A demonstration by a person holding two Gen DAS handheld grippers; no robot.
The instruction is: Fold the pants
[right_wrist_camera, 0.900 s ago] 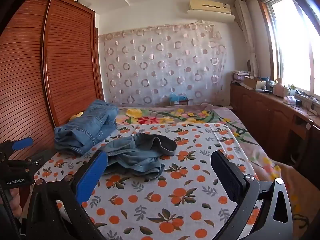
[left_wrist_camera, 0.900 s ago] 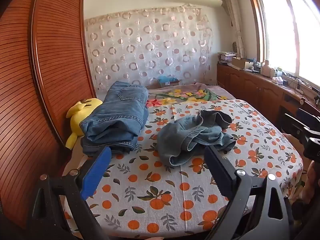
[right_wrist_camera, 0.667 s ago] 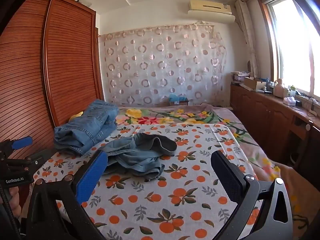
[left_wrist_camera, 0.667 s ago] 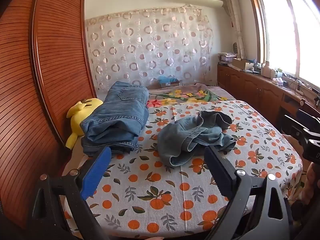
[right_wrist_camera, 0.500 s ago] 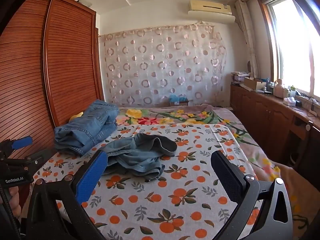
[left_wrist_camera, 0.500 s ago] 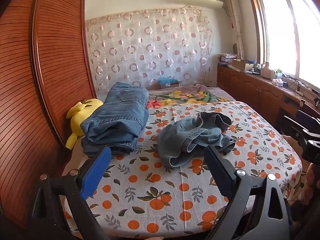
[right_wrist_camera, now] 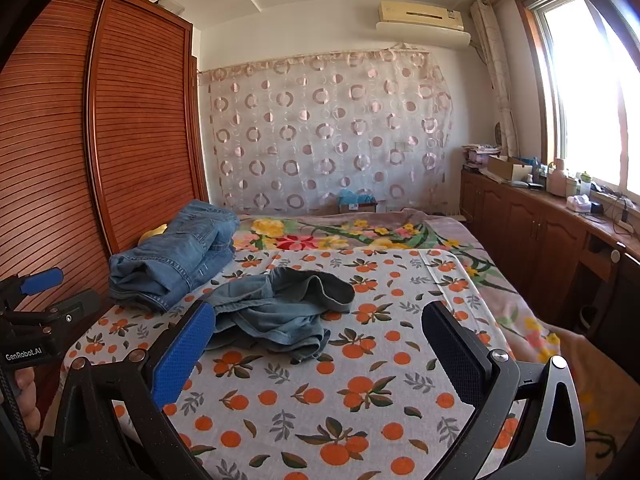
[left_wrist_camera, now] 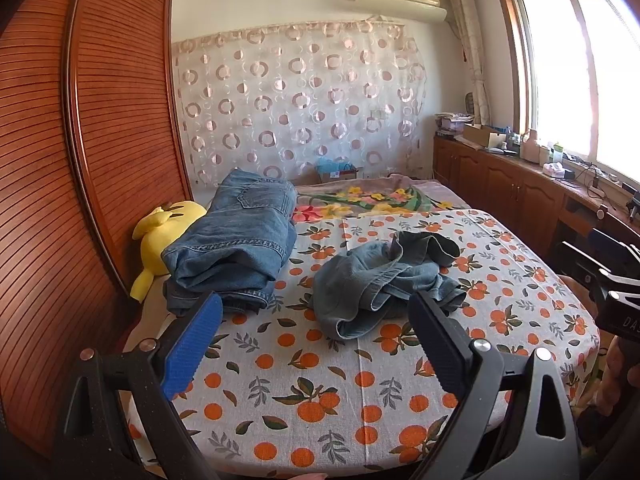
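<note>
1. Left wrist view: crumpled pants (left_wrist_camera: 380, 284) sit mid-bed on the orange-print sheet (left_wrist_camera: 320, 380), in front of the left gripper (left_wrist_camera: 316, 344), not touching it. It's a bunched heap, so no clean long axis; the lump runs roughly L-R across the bed, w/ a dark open cuff or waistband end (left_wrist_camera: 428, 242) pointing toward the window side.
2. Writing: "GenRobot.AI" is readable on the left gripper body in the right wrist view; only "DAS" shows on the right gripper body at the left view's edge.
3. Look: faded grey-blue denim, darker inside, lots of folds, hem edge curled at the front.
4. Left gripper is spread wide, nothing between the pads. Right gripper (right_wrist_camera: 320, 344) same, spread and holding nothing.
5. Folded jeans stack (left_wrist_camera: 236, 244) lies beside the pants, near the wardrobe (left_wrist_camera: 80, 160), w/ a yellow plush (left_wrist_camera: 160, 240) next to it.
</note>
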